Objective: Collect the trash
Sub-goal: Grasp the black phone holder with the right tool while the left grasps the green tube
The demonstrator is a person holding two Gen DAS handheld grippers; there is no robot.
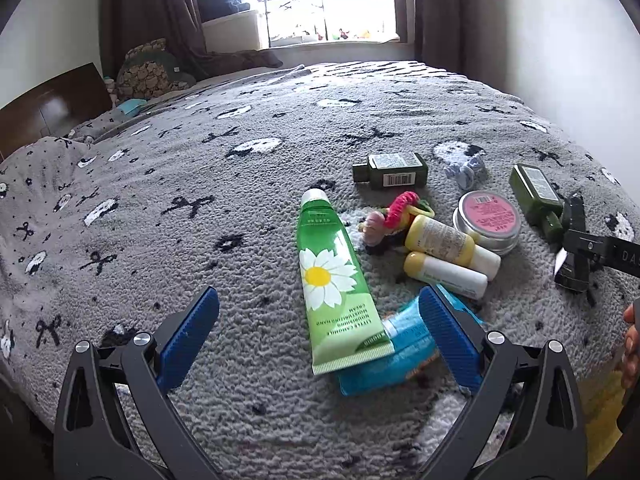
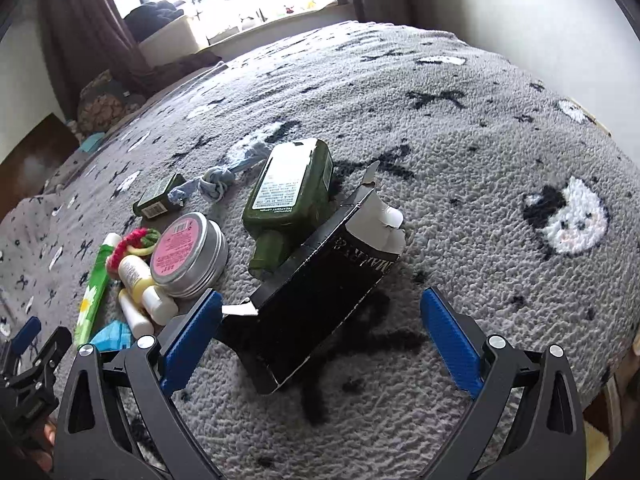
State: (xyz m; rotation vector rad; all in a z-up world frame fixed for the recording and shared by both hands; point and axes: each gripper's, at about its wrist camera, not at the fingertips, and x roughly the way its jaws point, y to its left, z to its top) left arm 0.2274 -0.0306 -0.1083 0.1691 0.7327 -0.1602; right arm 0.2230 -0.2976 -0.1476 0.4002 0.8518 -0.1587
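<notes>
Grey fleece blanket w/ black bows point(image 1: 240, 208) covers the bed. Left gripper point(image 1: 320, 332) is spread wide, nothing held, w/ a green daisy-print cream tube point(image 1: 328, 276) between its fingers. Right gripper point(image 2: 322, 330) is also released, a torn black cardboard box point(image 2: 316, 304) lying between its fingers; dark green lotion bottle point(image 2: 290, 196) sits at the box's 11 o'clock.

The bed point(image 1: 240, 168) carries a grey blanket point(image 2: 460, 128) patterned with black bows. At its centre lies a green tube point(image 1: 328, 280). At 3 o'clock: two yellow bottles point(image 1: 444, 248), a pink-lidded tin point(image 1: 488, 220), hair ties point(image 1: 396, 216). At 1 o'clock: two green bottles point(image 1: 394, 170). A black carton point(image 2: 316, 304) lies rightmost.
</notes>
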